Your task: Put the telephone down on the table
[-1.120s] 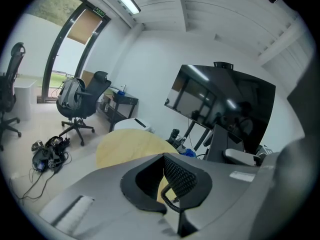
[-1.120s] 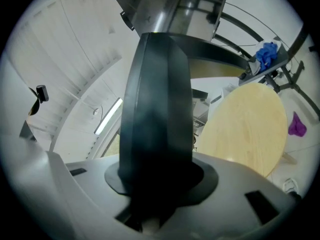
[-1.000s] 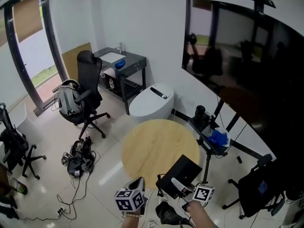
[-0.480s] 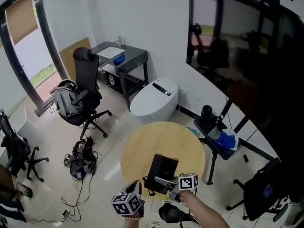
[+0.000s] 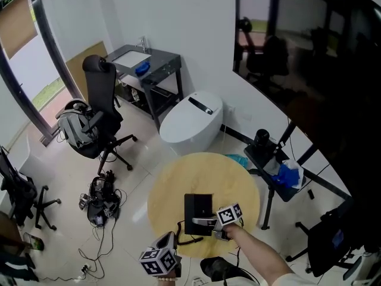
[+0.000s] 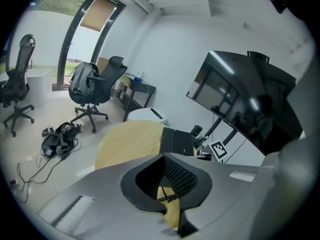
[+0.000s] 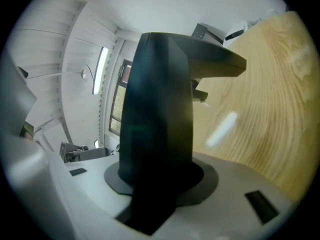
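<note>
The black telephone (image 5: pixel 198 213) lies flat and low over the near part of the round wooden table (image 5: pixel 178 183); whether it touches the top I cannot tell. My right gripper (image 5: pixel 202 221) is shut on its near right edge, with the marker cube just right of it. The right gripper view shows the telephone (image 7: pixel 157 109) clamped between the pads, with the table (image 7: pixel 260 109) beyond. My left gripper (image 5: pixel 174 241) hovers at the table's near edge, jaws apart with nothing between them. A coiled cord (image 5: pixel 189 239) runs from the telephone past it. The left gripper view also shows the telephone (image 6: pixel 176 141).
A white rounded appliance (image 5: pixel 190 121) stands just behind the table. A black stand with a blue cloth (image 5: pixel 280 174) is to the right, a black office chair (image 5: pixel 98 109) and a grey desk (image 5: pixel 149 64) to the far left. Cables (image 5: pixel 101 198) lie on the floor.
My right gripper has carried the telephone leftward and down over the table, and the telephone has gone from tilted to flat. The left gripper has shifted a little along the table's near edge.
</note>
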A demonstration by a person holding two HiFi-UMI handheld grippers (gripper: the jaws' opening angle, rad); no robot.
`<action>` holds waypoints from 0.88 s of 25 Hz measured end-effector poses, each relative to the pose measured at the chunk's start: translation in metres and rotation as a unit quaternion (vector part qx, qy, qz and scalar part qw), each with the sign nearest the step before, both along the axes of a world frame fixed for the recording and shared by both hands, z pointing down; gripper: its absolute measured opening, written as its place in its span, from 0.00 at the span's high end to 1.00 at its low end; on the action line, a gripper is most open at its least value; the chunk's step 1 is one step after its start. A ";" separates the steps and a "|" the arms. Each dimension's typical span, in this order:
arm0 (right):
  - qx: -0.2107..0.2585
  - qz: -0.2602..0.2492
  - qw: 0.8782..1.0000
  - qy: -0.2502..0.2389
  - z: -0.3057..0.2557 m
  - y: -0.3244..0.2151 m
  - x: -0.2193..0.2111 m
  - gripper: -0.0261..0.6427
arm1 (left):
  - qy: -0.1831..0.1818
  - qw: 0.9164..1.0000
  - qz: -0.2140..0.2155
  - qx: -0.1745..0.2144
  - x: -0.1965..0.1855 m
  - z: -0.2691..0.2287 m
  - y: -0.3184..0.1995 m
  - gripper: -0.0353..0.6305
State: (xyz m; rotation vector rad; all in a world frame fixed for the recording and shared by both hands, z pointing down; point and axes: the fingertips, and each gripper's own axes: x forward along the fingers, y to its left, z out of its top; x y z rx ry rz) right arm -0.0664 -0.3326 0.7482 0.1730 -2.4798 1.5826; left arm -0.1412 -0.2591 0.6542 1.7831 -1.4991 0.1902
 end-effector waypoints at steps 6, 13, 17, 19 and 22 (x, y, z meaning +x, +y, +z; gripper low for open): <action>0.008 -0.029 0.999 0.032 0.026 -0.011 0.012 0.71 | 0.004 1.000 0.006 -0.018 0.007 0.013 -0.007 0.97; 0.012 -0.052 0.998 0.042 0.047 -0.011 0.019 0.71 | -0.005 1.000 0.005 -0.026 0.009 0.019 -0.013 0.97; 0.005 -0.067 0.997 0.040 0.054 -0.011 0.020 0.71 | -0.007 0.999 0.003 -0.032 0.007 0.020 -0.014 0.97; -0.002 -0.071 0.997 0.037 0.057 -0.011 0.020 0.71 | -0.008 0.999 0.003 -0.034 0.007 0.023 -0.016 0.97; -0.001 -0.079 0.996 0.034 0.059 -0.009 0.020 0.71 | -0.006 0.999 0.007 -0.037 0.012 0.026 -0.019 0.97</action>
